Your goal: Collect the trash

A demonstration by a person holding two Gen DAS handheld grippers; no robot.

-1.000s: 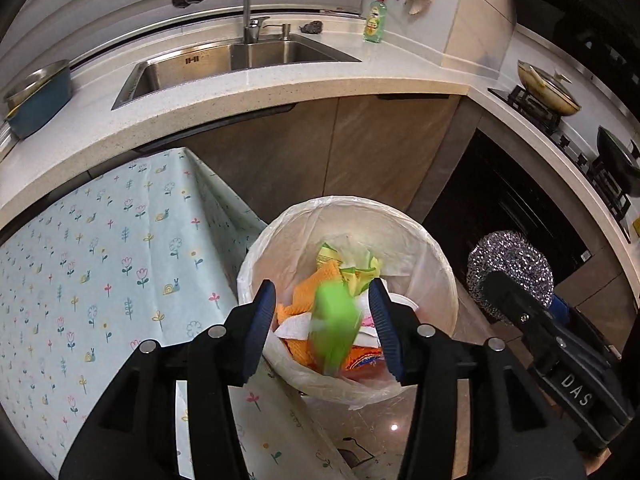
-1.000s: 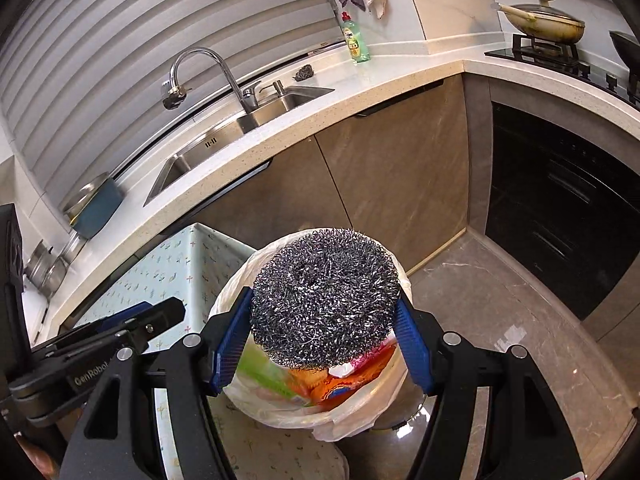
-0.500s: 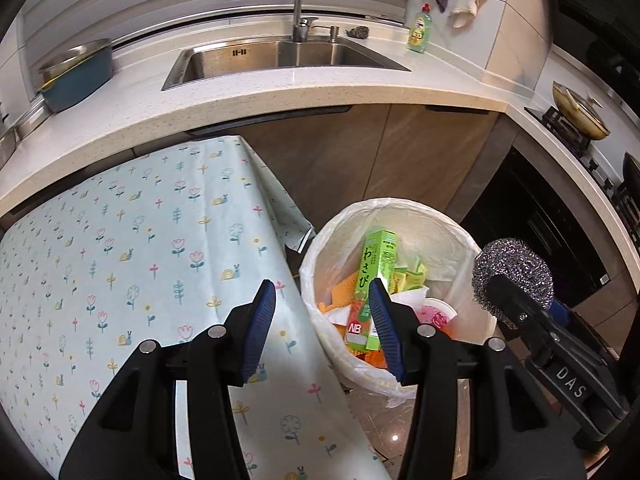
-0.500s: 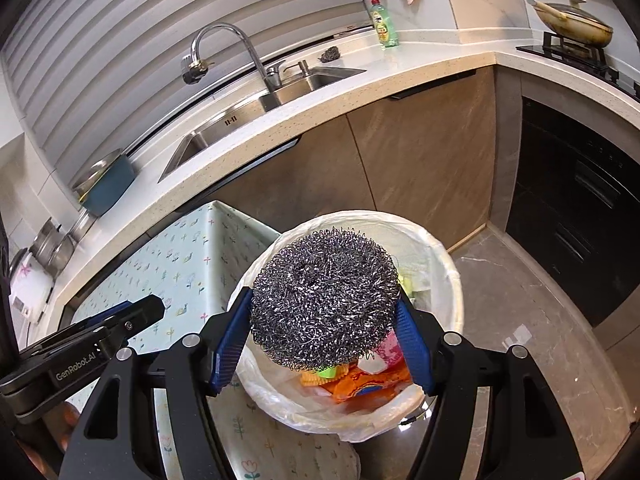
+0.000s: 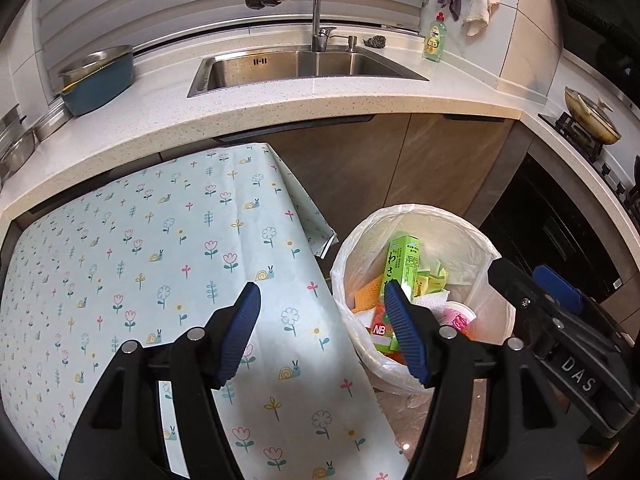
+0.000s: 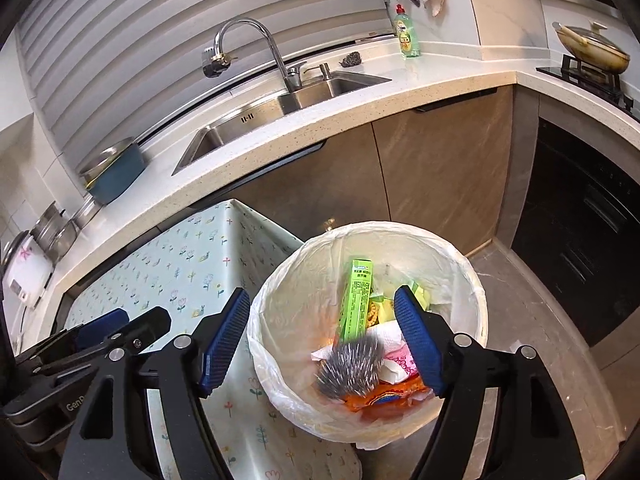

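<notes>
A round bin with a white liner [image 5: 486, 258] [image 6: 276, 284] stands on the floor beside the table. In it lie a green box [image 5: 402, 262] [image 6: 357, 296], orange wrappers, tissue and a pink cup. A steel wool scrubber [image 6: 351, 370], blurred, is inside the bin below my right gripper. My right gripper [image 6: 322, 346] is open and empty above the bin. My left gripper [image 5: 322, 334] is open and empty over the table's right edge, next to the bin.
The table wears a floral cloth [image 5: 132, 264] [image 6: 188, 264]. Behind runs a white counter with a sink [image 5: 296, 68], a tap, a blue pot [image 5: 98, 80] and a green soap bottle [image 5: 435, 40]. A stove with a pan [image 5: 592, 120] stands at the right.
My right gripper opened and the steel wool dropped into the bin. My left gripper moved left from over the bin to the table's edge, after the green box fell into the bin.
</notes>
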